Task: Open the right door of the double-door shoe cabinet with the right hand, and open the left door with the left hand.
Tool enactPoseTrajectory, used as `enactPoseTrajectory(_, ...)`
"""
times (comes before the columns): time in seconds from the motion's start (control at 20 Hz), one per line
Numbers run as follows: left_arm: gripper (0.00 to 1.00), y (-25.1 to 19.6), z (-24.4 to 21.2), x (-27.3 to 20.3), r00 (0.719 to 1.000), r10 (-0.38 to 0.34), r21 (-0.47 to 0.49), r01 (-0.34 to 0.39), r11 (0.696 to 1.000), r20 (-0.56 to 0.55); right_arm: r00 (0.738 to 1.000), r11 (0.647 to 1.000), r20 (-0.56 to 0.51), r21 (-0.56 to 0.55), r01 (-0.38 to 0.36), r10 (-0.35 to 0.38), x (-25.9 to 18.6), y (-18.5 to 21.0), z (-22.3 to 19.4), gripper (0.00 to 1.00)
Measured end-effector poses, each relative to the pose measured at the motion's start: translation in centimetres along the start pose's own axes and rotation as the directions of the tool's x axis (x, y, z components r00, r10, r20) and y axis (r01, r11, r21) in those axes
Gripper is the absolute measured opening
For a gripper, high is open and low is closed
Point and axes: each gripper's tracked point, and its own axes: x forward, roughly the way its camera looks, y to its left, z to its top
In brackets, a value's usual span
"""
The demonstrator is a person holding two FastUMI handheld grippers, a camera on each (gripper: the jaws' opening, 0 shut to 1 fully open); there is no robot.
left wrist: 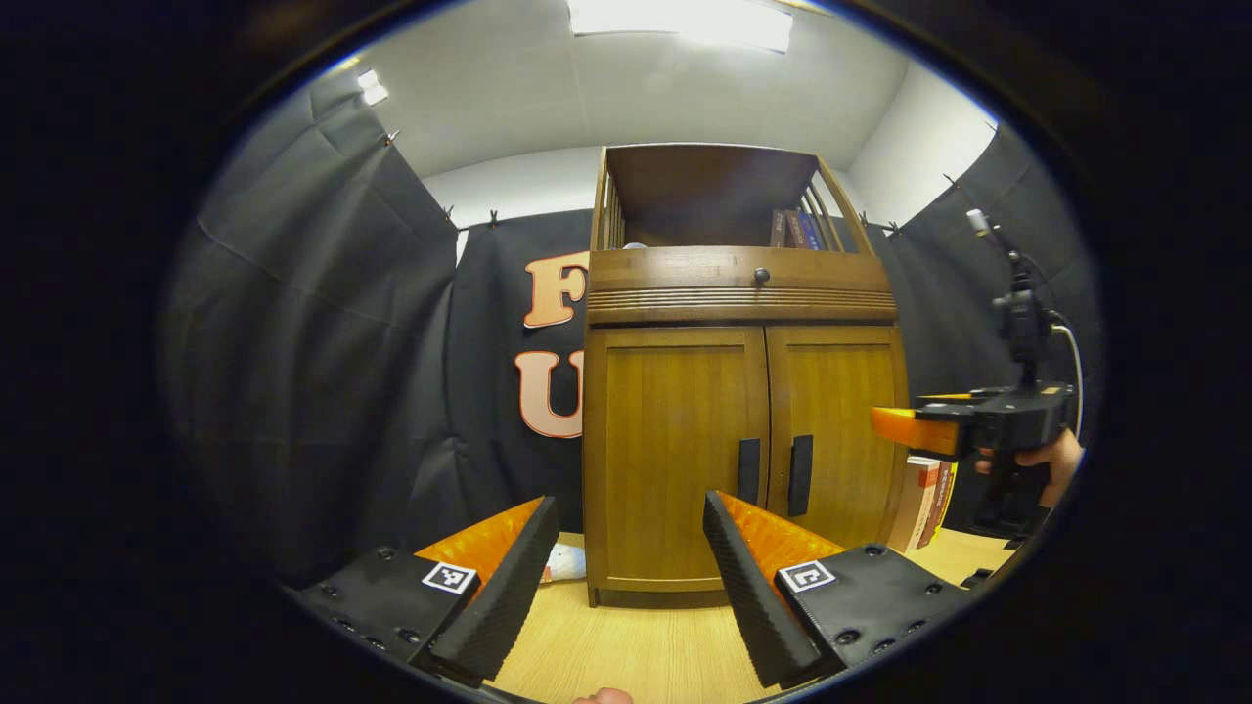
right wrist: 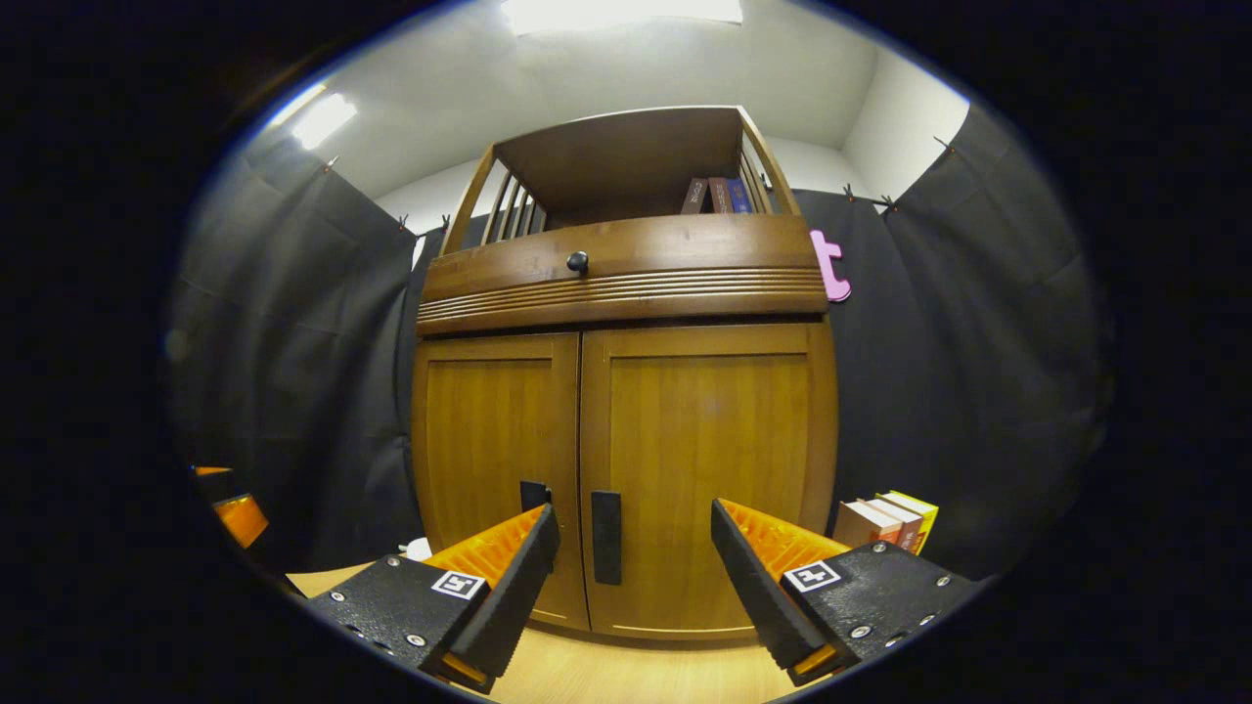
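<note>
Wood makes up the whole shoe cabinet (right wrist: 626, 391), so it is hard and stiff and will not bend or squash when it is touched. It stands on the pale counter (left wrist: 626, 655), against the black cloth wall, and both of its doors are shut. The right door (right wrist: 709, 479) and the left door (right wrist: 494, 460) meet in the middle, and each one has a thin dark handle that stands straight up beside the gap. The right handle (right wrist: 605, 537) and the left handle (left wrist: 748, 471) are the best spots to grab, because the flat door fronts look smooth and likely slippery, with nothing else to hold. A door like this probably swings easily on its hinges, so a soft, steady pull should be enough. The handles are thin and close together, so the jaws need to go around only one at a time. The right gripper (right wrist: 631, 577) is near the doors with its jaws wide open and holding nothing, and the right handle sits between them in the right gripper view. The left gripper (left wrist: 626, 577) is a bit farther back, with jaws also wide open and empty. Some books (right wrist: 885, 523) stand just beside the cabinet on the right door's side, and that door might bump them when it swings.
</note>
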Motion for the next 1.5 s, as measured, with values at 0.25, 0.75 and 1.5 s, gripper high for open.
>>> enactPoseTrajectory(0.25, 0.96, 0.2, 0.2, -0.1, 1.000, 0.029, 0.006, -0.029, 1.000, 0.011, 0.999, 1.000, -0.050, 0.002, -0.002, 0.003, 8.1, 0.7, -3.2, 1.00)
enactPoseTrajectory(0.75, 0.96, 2.4, 0.0, -0.8, 0.994, 0.108, 0.033, -0.108, 0.994, 0.008, 0.989, 0.996, -0.122, 0.012, 0.087, -0.085, 14.6, 0.3, -8.6, 0.82)
enactPoseTrajectory(1.5, 0.96, 2.0, -0.2, -0.8, 0.994, 0.105, -0.001, -0.105, 0.994, 0.007, 0.991, 0.997, -0.118, -0.032, 0.065, -0.068, 14.2, 2.1, -9.3, 0.19)
